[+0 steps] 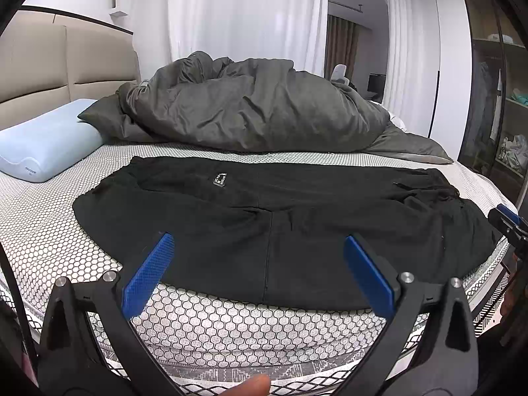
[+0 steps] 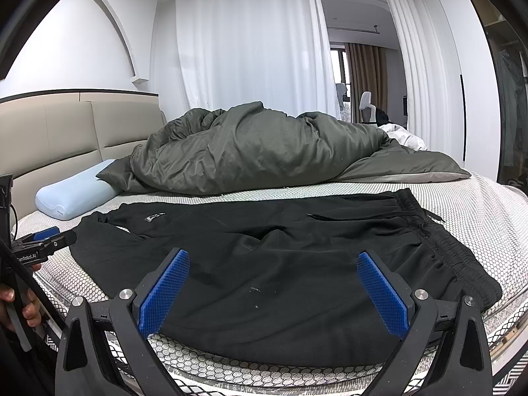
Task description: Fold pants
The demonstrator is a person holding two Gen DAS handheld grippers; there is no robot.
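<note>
Black pants [image 1: 297,217] lie spread across the bed, leg ends at the left, elastic waistband [image 2: 452,250] with drawstring at the right; one leg rests over the other. A small label [image 1: 220,178] shows on the upper leg. My left gripper [image 1: 259,247] hovers open just above the pants' near edge, nothing between its blue pads [image 1: 148,274]. My right gripper [image 2: 274,264] is open too, over the near edge closer to the waistband. Each gripper shows at the other view's edge: the right gripper [image 1: 508,221] and the left gripper [image 2: 43,241].
The pants rest on a honeycomb-patterned mattress cover [image 1: 43,231]. A crumpled grey duvet [image 1: 250,109] fills the far half of the bed. A light blue pillow [image 1: 46,145] lies at the left by the beige headboard [image 1: 43,66]. A glass-door wardrobe [image 1: 495,99] stands at right.
</note>
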